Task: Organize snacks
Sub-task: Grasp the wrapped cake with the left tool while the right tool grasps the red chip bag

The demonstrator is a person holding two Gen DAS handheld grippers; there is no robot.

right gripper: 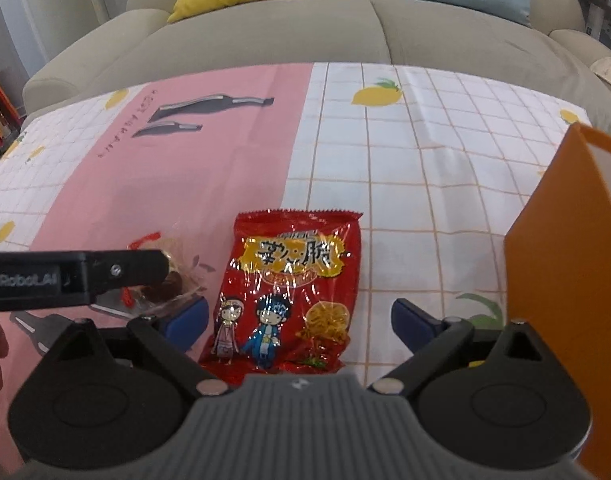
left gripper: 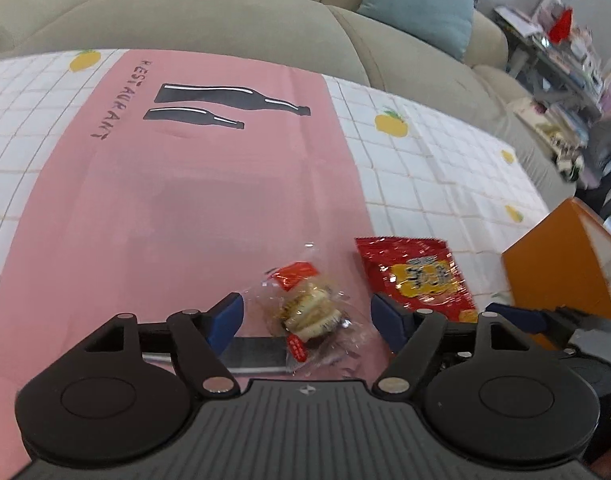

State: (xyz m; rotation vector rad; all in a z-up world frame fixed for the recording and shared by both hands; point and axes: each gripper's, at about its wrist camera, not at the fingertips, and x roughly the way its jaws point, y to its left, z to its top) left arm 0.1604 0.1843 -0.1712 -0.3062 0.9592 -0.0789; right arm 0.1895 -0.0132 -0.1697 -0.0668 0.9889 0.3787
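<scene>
Snacks number two: one red packet (right gripper: 289, 292), one clear-wrapped pastry (left gripper: 309, 312).

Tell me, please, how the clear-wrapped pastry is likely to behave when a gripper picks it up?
The clear-wrapped pastry looks light. Its loose, crinkled film would probably slip or crumple between pads. The flaky cake inside seems fragile, so a hard squeeze might crush it.
</scene>
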